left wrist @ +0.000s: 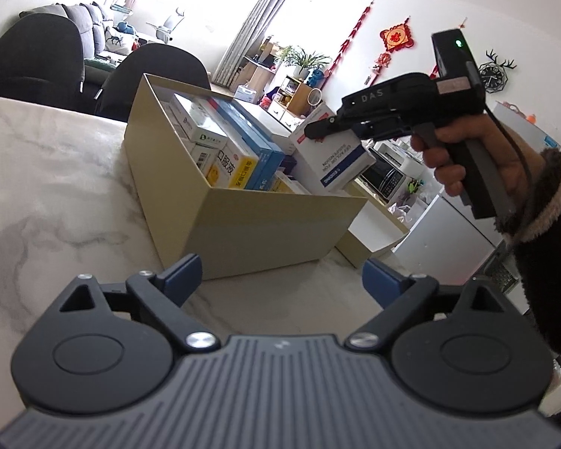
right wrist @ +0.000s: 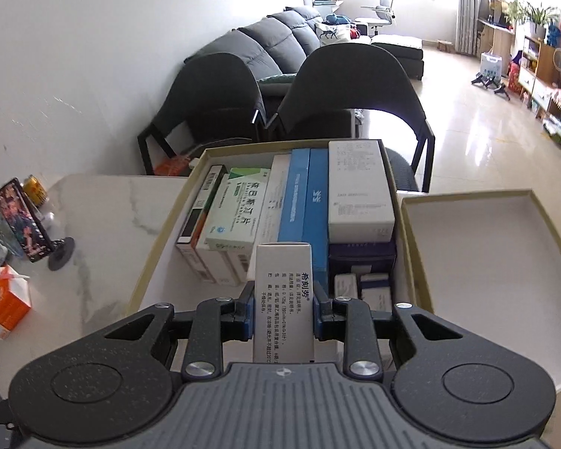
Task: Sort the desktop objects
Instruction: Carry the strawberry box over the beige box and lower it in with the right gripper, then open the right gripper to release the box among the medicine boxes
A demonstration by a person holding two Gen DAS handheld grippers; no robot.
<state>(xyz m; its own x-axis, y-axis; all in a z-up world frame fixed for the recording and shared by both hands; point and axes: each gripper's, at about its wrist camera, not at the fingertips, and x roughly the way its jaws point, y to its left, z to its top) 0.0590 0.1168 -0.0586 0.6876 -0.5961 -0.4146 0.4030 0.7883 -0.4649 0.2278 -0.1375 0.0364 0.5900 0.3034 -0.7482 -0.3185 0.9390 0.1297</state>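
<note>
So from the left wrist view: the left gripper (left wrist: 282, 280) is spread wide with nothing between its fingers, sitting low over the marble table (left wrist: 48, 172) just in front of the storage box (left wrist: 243, 224). That box is already pretty full, with a bunch of medicine packs standing on end inside. Off to the right, the right gripper (left wrist: 319, 129), held in a hand (left wrist: 478, 164), is up above the box's far corner, clamped on a white carton (left wrist: 336, 161) with blue print.

Right wrist view: same story from above. The fingers are squeezed on both sides of that white carton (right wrist: 283, 299), hanging right over the open box (right wrist: 153, 262). Inside I can see a green-and-white pack (right wrist: 239, 209), two long blue packs (right wrist: 304, 205) and a big white pack (right wrist: 359, 187), all packed close. The open spot seems to be the near left part of the box. The lid (right wrist: 486, 262) lies upside down beside the box, empty.

My guess is the sorting's mostly done. What's left looks like dropping this carton in, and maybe the lid going on. A small orange-and-white carton (right wrist: 5, 307) sits at the table's left edge; can't tell if that's meant to be sorted too.
</note>
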